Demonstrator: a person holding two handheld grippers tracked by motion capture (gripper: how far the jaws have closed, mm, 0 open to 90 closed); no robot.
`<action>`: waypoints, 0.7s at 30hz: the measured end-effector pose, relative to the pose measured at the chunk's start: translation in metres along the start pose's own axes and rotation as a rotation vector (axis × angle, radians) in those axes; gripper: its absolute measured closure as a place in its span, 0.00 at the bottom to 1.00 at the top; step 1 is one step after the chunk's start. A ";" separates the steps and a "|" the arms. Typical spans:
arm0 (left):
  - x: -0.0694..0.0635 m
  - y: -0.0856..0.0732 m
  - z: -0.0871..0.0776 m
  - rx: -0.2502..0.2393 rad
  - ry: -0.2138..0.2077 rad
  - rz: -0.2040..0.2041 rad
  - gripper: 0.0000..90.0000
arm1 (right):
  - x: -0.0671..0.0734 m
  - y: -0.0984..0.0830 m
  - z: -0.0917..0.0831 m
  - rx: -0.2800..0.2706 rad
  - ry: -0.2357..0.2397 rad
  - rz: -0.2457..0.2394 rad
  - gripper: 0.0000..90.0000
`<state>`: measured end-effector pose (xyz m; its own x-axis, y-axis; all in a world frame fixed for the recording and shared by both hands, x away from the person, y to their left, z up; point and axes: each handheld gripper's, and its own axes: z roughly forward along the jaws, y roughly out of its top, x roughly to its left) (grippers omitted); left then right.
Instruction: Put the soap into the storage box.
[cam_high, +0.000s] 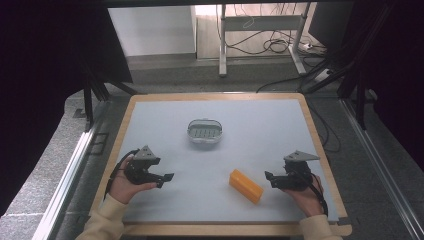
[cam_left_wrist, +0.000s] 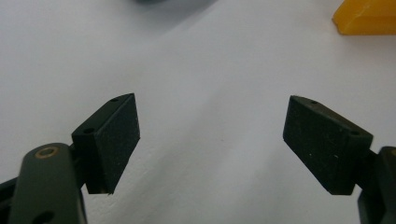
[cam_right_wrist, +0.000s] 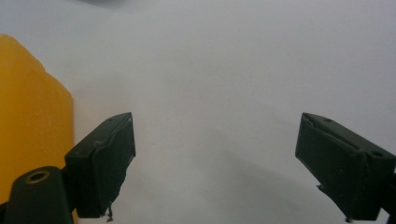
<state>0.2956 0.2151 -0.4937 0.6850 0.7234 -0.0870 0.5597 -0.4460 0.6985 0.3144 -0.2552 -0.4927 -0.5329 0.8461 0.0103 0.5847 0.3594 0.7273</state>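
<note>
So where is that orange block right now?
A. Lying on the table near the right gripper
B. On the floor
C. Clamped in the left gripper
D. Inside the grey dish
A: the orange block lies flat on the table, just beside the open right gripper, apart from the grey dish and the left gripper.

Lighting even and diffuse, from overhead; bench (cam_high: 260, 130) bright, surroundings dark. Shadows soft and faint. High view slightly soft. Gripper views: tongs sharp, far background blurred, slight washed-out glare on the white surface.
</note>
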 end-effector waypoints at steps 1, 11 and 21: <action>0.000 0.000 0.000 0.005 0.010 0.002 0.21 | 0.000 0.001 -0.001 0.004 0.002 -0.002 0.14; 0.000 -0.001 0.001 0.013 0.003 0.005 0.21 | 0.001 0.023 -0.011 0.036 0.016 0.009 0.18; -0.001 0.001 0.000 0.004 -0.031 -0.004 0.21 | 0.004 0.050 -0.025 0.059 0.026 0.000 0.20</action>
<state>0.2950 0.2140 -0.4926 0.6969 0.7085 -0.1116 0.5643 -0.4456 0.6950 0.3262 -0.2440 -0.4394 -0.5482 0.8358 0.0293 0.6197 0.3824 0.6854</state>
